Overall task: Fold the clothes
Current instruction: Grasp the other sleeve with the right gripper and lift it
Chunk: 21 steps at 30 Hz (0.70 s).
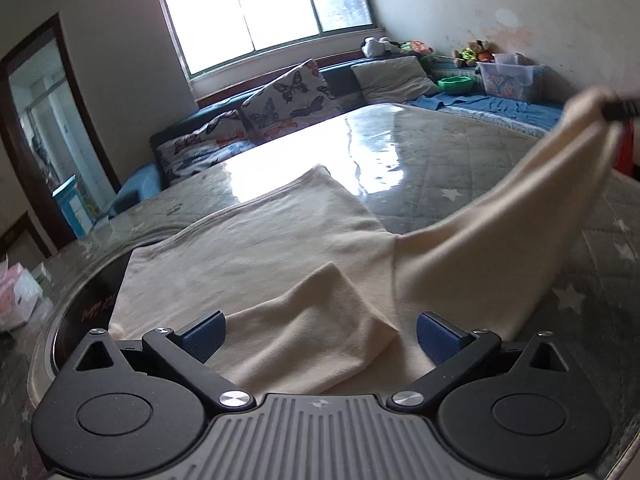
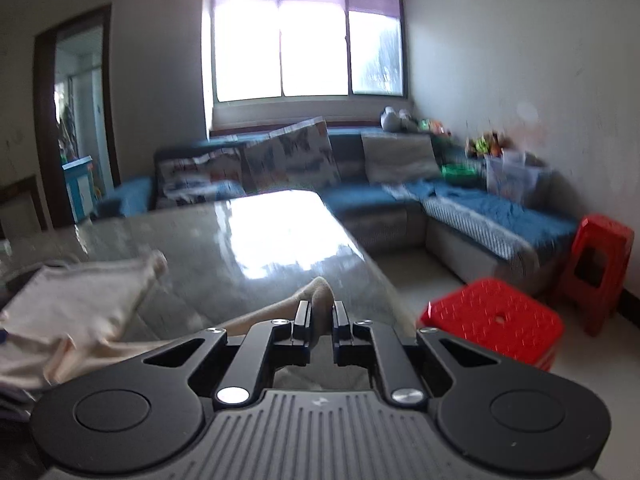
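A cream garment (image 1: 256, 248) lies spread on the glass-topped table (image 1: 420, 152). My left gripper (image 1: 320, 336) is open just above its near edge, a folded flap between the blue pads. One sleeve (image 1: 520, 216) is pulled up and to the right, held by my right gripper (image 1: 618, 110) at the frame edge. In the right wrist view my right gripper (image 2: 321, 312) is shut on the cream sleeve end (image 2: 320, 292), lifted above the table (image 2: 260, 240). The rest of the garment (image 2: 72, 308) lies at the left.
A blue sofa (image 2: 460, 208) with butterfly cushions (image 1: 288, 96) wraps the far side and right. Two red plastic stools (image 2: 492, 320) stand right of the table. A clear storage box (image 1: 508, 78) and toys sit on the sofa. A doorway (image 2: 76, 112) is at the left.
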Each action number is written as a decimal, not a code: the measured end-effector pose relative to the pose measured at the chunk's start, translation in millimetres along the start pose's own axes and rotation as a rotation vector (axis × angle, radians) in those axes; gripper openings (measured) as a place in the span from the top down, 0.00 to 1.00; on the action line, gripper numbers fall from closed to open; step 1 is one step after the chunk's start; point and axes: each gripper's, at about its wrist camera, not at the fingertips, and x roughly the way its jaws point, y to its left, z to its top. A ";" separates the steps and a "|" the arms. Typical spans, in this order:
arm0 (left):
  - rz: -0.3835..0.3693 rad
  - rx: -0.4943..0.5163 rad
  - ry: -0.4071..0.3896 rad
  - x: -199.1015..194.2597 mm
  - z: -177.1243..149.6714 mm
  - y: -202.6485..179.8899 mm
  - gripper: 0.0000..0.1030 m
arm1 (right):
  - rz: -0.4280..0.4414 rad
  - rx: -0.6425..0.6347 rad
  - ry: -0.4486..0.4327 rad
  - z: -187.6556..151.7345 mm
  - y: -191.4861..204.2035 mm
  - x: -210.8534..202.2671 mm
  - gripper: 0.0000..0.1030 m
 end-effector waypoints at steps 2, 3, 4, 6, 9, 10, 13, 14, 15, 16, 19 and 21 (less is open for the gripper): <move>0.009 0.030 -0.014 -0.5 -1.8 -5.9 0.00 | 0.012 -0.010 -0.014 5.2 4.4 -3.7 0.92; 0.017 0.047 -0.026 -1.3 -2.5 -8.4 0.00 | 0.017 -0.015 -0.019 6.9 6.4 -4.8 0.92; 0.026 0.063 -0.037 -2.1 -3.3 -10.8 0.00 | 0.021 -0.019 -0.022 7.6 7.8 -5.3 0.92; 0.027 0.062 -0.038 -4.2 -1.1 -10.3 0.00 | 0.023 -0.020 -0.030 9.3 9.8 -6.4 0.92; 0.026 0.033 -0.064 -6.5 10.0 -5.1 0.00 | 0.027 -0.022 -0.048 12.4 10.9 -11.3 0.92; 0.030 0.027 -0.065 -4.2 14.1 -4.5 0.00 | 0.028 -0.023 -0.053 13.3 10.9 -13.3 0.92; 0.019 0.005 -0.051 6.3 22.5 -4.6 0.00 | 0.032 -0.029 -0.063 15.1 11.6 -16.9 0.92; 0.006 0.009 -0.037 11.5 23.0 -7.1 0.00 | 0.031 -0.033 -0.062 15.2 12.2 -17.1 0.92; 0.007 0.016 -0.016 16.8 22.3 -10.0 0.00 | 0.031 -0.036 -0.061 15.2 12.8 -17.0 0.92; 0.011 0.017 0.002 20.7 22.0 -11.3 0.00 | 0.031 -0.038 -0.060 15.2 13.3 -16.7 0.92; -0.001 -0.009 -0.009 17.7 25.1 -8.8 0.00 | 0.033 -0.043 -0.060 15.1 13.9 -16.5 0.92; 0.001 -0.030 -0.027 14.7 30.9 -4.9 0.00 | 0.033 -0.046 -0.062 15.8 14.6 -16.5 0.92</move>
